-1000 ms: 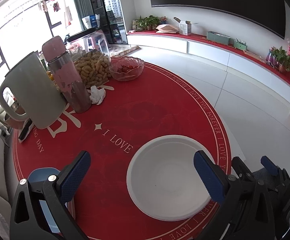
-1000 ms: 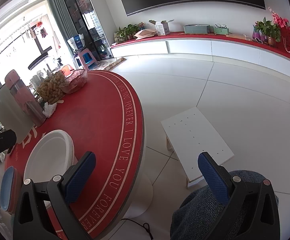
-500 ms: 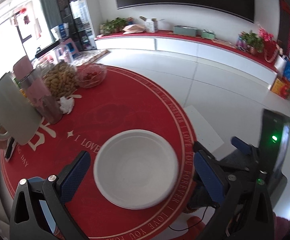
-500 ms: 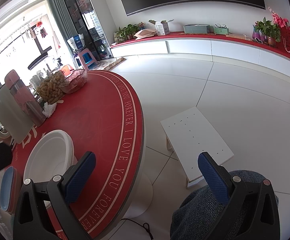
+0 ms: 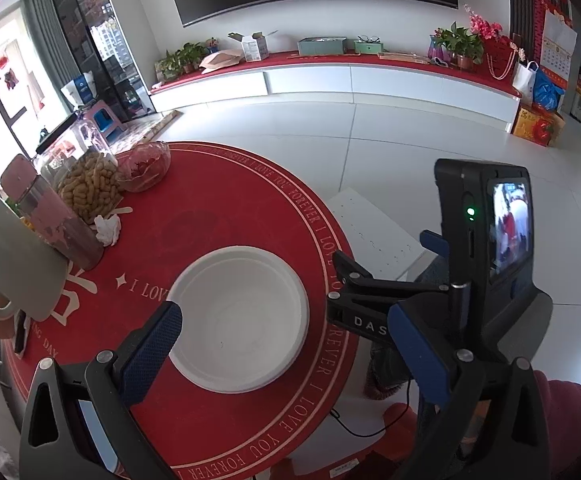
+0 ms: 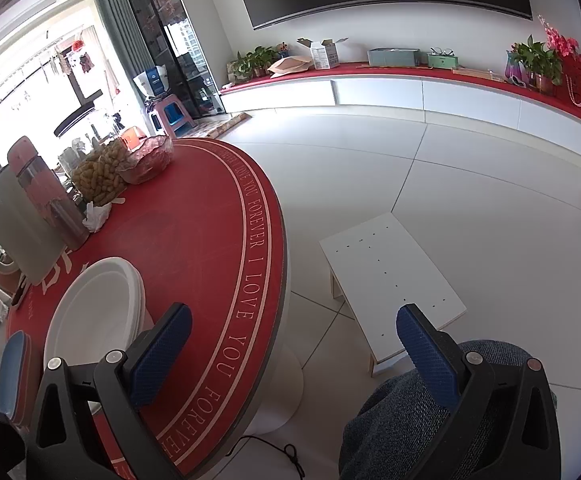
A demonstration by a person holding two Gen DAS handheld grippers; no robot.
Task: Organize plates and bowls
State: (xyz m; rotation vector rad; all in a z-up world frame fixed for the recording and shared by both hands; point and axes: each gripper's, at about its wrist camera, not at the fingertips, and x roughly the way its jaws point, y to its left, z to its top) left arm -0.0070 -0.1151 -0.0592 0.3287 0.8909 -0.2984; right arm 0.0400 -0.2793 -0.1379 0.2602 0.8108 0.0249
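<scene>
- Biggest thing first: the round red counter (image 5: 218,216) with the "I LOVE YOU FOREVER" ring. Everything below is placed relative to the white stack sitting on it.
- The plates (image 5: 238,316) are a white stack near the counter's front edge. From the right wrist view you can see a few rims layered at the side (image 6: 94,316), so it's more than one piece. Can't tell if they're shallow bowls or deep plates tbh.
- Behind the plates and off to the left is the clutter: a pale green jug (image 5: 14,264), a pink-lidded bottle (image 5: 50,216), a peanut jar (image 5: 90,184) and a glass dish (image 5: 146,166). All well apart from the stack, none of it looks like part of the job.
- Just left of the plates, at the counter edge, there's a blue-rimmed dish (image 6: 12,372), mostly cut off, so I can't say much about it.
- Left gripper (image 5: 286,356) hovers above the near side of the plates, jaws spread wide, holding nothing.
- Right gripper (image 6: 294,356) sits right of the plates, half over the counter edge and half over the floor, also spread and empty.
- My read: this is the between-grabs bit, the stack looks set down and nothing's in hand.
- Next move probably means going for the blue-rimmed dish, or closing on the stack's rim. Thin rims, so the jaws need to come in low and pinch the lip squarely.
</scene>
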